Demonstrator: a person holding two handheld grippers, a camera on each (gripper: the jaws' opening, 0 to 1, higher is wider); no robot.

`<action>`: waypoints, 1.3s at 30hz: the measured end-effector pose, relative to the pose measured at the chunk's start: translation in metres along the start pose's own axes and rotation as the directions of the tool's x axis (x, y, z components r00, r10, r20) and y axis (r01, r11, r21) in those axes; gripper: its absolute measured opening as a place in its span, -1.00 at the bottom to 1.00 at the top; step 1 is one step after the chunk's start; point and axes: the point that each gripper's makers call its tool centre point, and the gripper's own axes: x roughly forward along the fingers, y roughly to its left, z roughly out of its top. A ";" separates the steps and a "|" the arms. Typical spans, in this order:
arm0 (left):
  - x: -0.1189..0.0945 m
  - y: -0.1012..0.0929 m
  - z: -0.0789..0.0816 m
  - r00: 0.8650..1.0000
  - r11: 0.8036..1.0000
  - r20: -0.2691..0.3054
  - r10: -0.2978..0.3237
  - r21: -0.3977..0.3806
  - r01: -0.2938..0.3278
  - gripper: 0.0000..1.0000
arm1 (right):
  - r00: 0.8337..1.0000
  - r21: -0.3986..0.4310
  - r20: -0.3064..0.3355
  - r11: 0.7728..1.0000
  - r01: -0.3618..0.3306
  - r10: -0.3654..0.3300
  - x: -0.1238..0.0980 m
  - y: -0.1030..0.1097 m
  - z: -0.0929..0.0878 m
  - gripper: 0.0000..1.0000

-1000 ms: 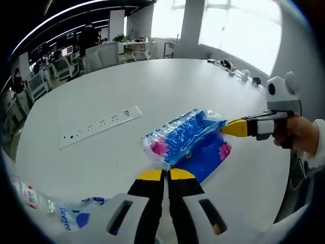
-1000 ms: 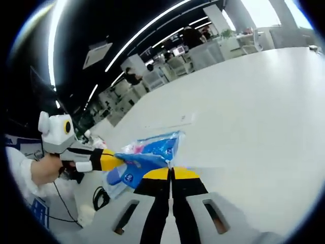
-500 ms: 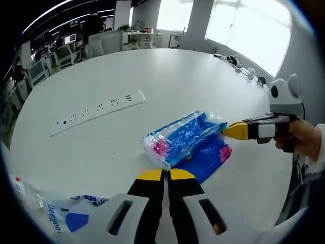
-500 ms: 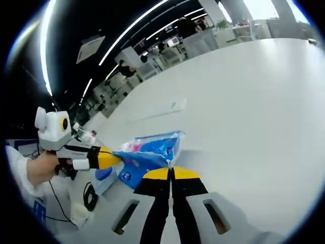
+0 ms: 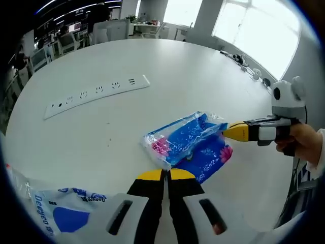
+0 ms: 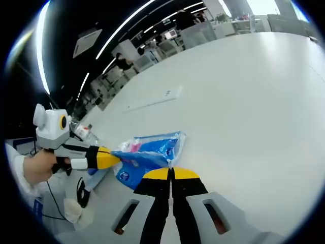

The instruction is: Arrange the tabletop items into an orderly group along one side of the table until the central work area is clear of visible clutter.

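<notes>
A blue tissue packet [image 5: 183,138] in clear film hangs between both grippers just over the white table [image 5: 152,61]. My left gripper [image 5: 165,174] is shut at the packet's near corner. My right gripper [image 5: 227,130] comes in from the right, shut on the packet's far end. A second, darker blue packet with pink flowers [image 5: 208,158] lies flat beneath. In the right gripper view my right gripper [image 6: 171,173] pinches the packet [image 6: 152,148] at its corner. There the left gripper [image 6: 114,156] holds the opposite end, and the lower packet [image 6: 128,176] shows below.
A long white power strip [image 5: 96,90] lies on the table to the left, also the power strip [image 6: 155,100] farther out. A crinkled plastic bag printed "Deeyeo" [image 5: 56,216] sits at the near left edge. Cables and small items [image 5: 244,63] line the far right rim.
Both cameras have drifted, so the power strip sits higher in view and the plastic bag looks larger. Both grippers still hold the packet; nothing was let go.
</notes>
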 end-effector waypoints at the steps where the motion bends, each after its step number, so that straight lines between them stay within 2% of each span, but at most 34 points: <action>1: 0.001 0.000 -0.001 1.000 1.000 0.001 0.000 -0.003 0.000 -1.00 | 1.000 0.001 -0.002 1.000 -0.001 0.001 0.000 -0.001 -0.001 -1.00; 3: 0.004 0.000 -0.006 1.000 1.000 -0.008 0.005 -0.001 -0.005 -0.99 | 1.000 0.008 -0.009 1.000 -0.002 0.002 0.000 -0.003 -0.004 -1.00; 5: 0.007 0.000 -0.012 1.000 0.999 -0.024 0.014 0.042 -0.013 -0.99 | 1.000 0.019 -0.004 1.000 0.000 0.000 -0.001 -0.003 -0.004 -1.00; 8: 0.008 -0.002 -0.015 1.000 0.998 -0.018 0.023 0.054 -0.022 -0.99 | 1.000 -0.002 -0.002 1.000 0.010 -0.010 0.000 -0.003 -0.004 -1.00; 11: 0.009 0.000 -0.014 1.000 1.000 -0.011 0.025 0.017 -0.025 -0.99 | 1.000 -0.002 -0.003 1.000 0.011 -0.011 0.000 -0.005 -0.004 -1.00; 18: 0.008 0.002 -0.012 0.999 0.999 -0.001 0.034 -0.005 -0.034 -0.99 | 1.000 -0.016 -0.007 1.000 0.012 -0.012 0.002 -0.003 -0.004 -1.00; 21: 0.006 0.003 -0.011 0.999 0.999 0.002 0.041 -0.026 -0.040 -0.99 | 1.000 -0.053 -0.002 0.998 0.016 -0.016 0.002 -0.001 -0.002 -1.00; 22: 0.004 0.004 -0.010 0.999 0.998 0.010 0.049 -0.034 -0.048 -0.98 | 1.000 -0.081 0.004 0.996 0.021 -0.020 0.002 -0.001 0.000 -1.00; 23: 0.003 0.005 -0.008 0.998 0.997 0.019 0.057 -0.043 -0.056 -0.96 | 0.999 -0.148 0.011 0.988 0.035 -0.034 0.000 0.000 0.002 -1.00; 26: -0.004 0.002 -0.004 0.998 0.997 0.037 0.056 -0.050 -0.054 -0.80 | 0.998 -0.171 0.039 0.983 0.058 -0.052 -0.005 0.005 0.006 -0.88; 27: -0.007 0.001 -0.003 0.998 0.998 0.040 0.057 -0.044 -0.055 -0.72 | 0.997 -0.183 0.049 0.981 0.070 -0.062 -0.007 0.005 0.008 -0.81; 28: -0.011 0.001 0.000 0.996 0.998 0.053 0.066 -0.028 -0.065 -0.62 | 0.995 -0.204 0.067 0.976 0.081 -0.069 -0.009 0.007 0.010 -0.65; 31: -0.026 0.003 0.008 0.991 0.996 0.092 0.094 -0.018 -0.093 -0.17 | 0.993 -0.217 0.093 0.972 0.094 -0.075 -0.017 0.012 0.013 -0.21; 33: -0.037 0.007 0.015 0.984 0.993 0.134 0.118 -0.038 -0.114 0.22 | 0.986 -0.238 0.148 0.965 0.111 -0.077 -0.024 0.017 0.021 0.10; 34: -0.041 0.008 0.016 0.981 0.991 0.147 0.130 -0.040 -0.125 0.41 | 0.983 -0.224 0.169 0.968 0.111 -0.074 -0.027 0.019 0.024 0.29; 36: -0.052 0.015 0.022 0.967 0.986 0.193 0.167 -0.025 -0.165 0.83 | 0.982 -0.194 0.180 0.976 0.094 -0.059 -0.034 0.027 0.024 0.54; 37: -0.058 0.016 0.024 0.962 0.984 0.211 0.174 -0.010 -0.176 0.96 | 0.981 -0.185 0.182 0.978 0.094 -0.060 -0.036 0.030 0.024 0.70; 39: -0.069 0.016 0.020 0.964 0.984 0.200 0.172 -0.003 -0.175 0.95 | 0.979 -0.190 0.193 0.976 0.109 -0.072 -0.041 0.033 0.023 0.92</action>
